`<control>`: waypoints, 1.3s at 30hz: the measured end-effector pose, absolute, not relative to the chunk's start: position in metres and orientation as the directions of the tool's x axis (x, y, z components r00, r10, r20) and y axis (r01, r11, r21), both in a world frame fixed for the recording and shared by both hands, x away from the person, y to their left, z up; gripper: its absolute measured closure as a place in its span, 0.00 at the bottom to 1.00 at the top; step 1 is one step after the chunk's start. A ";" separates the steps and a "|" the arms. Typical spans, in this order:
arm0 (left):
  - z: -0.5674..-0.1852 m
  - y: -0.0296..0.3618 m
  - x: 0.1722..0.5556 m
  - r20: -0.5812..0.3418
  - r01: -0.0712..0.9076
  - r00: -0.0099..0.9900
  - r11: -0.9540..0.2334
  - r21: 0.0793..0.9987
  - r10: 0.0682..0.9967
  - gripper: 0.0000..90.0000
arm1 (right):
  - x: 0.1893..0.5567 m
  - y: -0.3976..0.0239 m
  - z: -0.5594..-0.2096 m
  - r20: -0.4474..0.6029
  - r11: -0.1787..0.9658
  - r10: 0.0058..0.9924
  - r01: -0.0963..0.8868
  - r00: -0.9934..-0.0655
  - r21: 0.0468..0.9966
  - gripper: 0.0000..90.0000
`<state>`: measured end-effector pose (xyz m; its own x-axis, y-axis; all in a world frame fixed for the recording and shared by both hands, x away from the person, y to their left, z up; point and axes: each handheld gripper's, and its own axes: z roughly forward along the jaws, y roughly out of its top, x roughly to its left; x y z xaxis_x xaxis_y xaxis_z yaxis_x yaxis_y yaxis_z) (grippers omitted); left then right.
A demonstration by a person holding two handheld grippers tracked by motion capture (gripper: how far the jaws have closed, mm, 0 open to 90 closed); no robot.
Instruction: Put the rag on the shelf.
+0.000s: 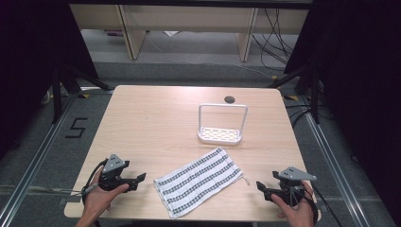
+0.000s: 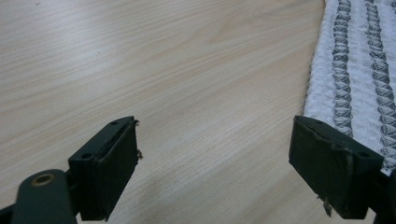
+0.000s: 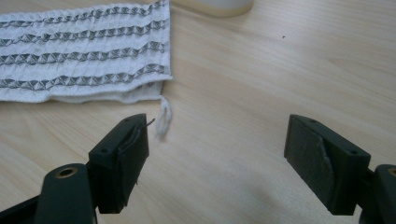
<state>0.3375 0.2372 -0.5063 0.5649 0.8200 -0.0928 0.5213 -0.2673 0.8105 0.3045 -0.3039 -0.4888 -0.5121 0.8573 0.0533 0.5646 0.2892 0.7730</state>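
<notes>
Cloth (image 1: 198, 182) lies flat near the front edge of the surface (image 1: 151, 123), between my two hands, folded into a long strip that runs slantwise from lower left to upper right. It is white with dark patterned stripes along its length. A short loop of white thread (image 3: 164, 116) hangs off its right-hand corner.

My left hand-held gripper (image 1: 137, 180) sits low at the front left, jaws spread wide with nothing between them. In the left gripper view I see bare wood in the gap, and the cloth's edge (image 2: 355, 70) just beyond the right jaw; I cannot tell whether that jaw touches it.

My right hand-held gripper (image 1: 261, 187) sits at the front right, a little apart from the cloth, also released and empty. In the right gripper view the thread loop lies just ahead of the left jaw, with the cloth end (image 3: 84, 56) beyond it.

Farther back stands a white rack (image 1: 222, 136) with a tall hooped handle, clear of the cloth.
</notes>
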 end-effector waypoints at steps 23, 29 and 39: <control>-0.493 0.215 0.352 -0.100 0.500 0.652 -0.326 0.802 0.752 0.18 | 0.307 -0.296 -0.482 0.059 0.291 0.847 0.553 -0.528 0.781 0.28; -0.485 0.199 0.363 -0.107 0.488 0.674 -0.330 0.808 0.731 0.18 | 0.307 -0.289 -0.479 0.070 0.284 0.843 0.553 -0.533 0.783 0.28; -0.475 0.170 0.380 -0.101 0.471 0.720 -0.377 0.797 0.686 0.19 | 0.309 -0.278 -0.477 0.075 0.294 0.831 0.550 -0.551 0.782 0.30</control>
<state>0.3797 0.1701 -0.4755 0.7204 0.6861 -0.1012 0.4712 -0.3771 0.7974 0.3090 -0.2782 -0.4766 -0.5507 0.8313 0.0746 0.5499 0.2942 0.7817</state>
